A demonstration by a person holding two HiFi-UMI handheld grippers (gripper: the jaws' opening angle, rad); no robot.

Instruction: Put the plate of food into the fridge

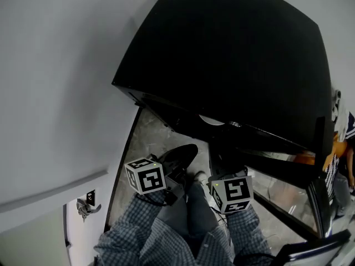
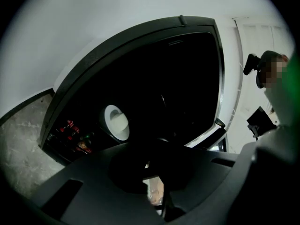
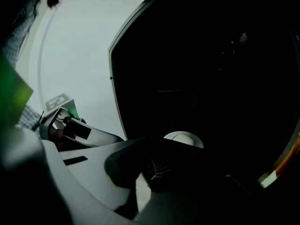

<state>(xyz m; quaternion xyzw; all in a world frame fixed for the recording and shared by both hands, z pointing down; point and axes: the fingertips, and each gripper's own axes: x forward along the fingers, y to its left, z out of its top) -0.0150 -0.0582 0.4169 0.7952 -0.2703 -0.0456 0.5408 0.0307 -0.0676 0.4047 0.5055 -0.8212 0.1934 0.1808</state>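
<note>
A white plate (image 2: 116, 122) rests inside the dark, open black fridge (image 1: 233, 54); what lies on it does not show. The same plate (image 3: 183, 138) appears just beyond my right jaws, and its rim (image 1: 211, 119) peeks out under the fridge top. My left gripper (image 2: 152, 170) is shut and empty, held back from the plate. My right gripper (image 3: 150, 168) is also shut with nothing in it. Both marker cubes, the left cube (image 1: 145, 175) and the right cube (image 1: 232, 193), hang low in front of the fridge.
Red-capped bottles (image 2: 70, 135) stand low in the fridge at the left. The fridge door's (image 2: 220, 78) pale edge stands open at the right. A white wall (image 1: 55, 93) with a socket (image 1: 89, 198) borders the left, above speckled floor (image 1: 138, 143). A person (image 1: 341, 143) is at the far right.
</note>
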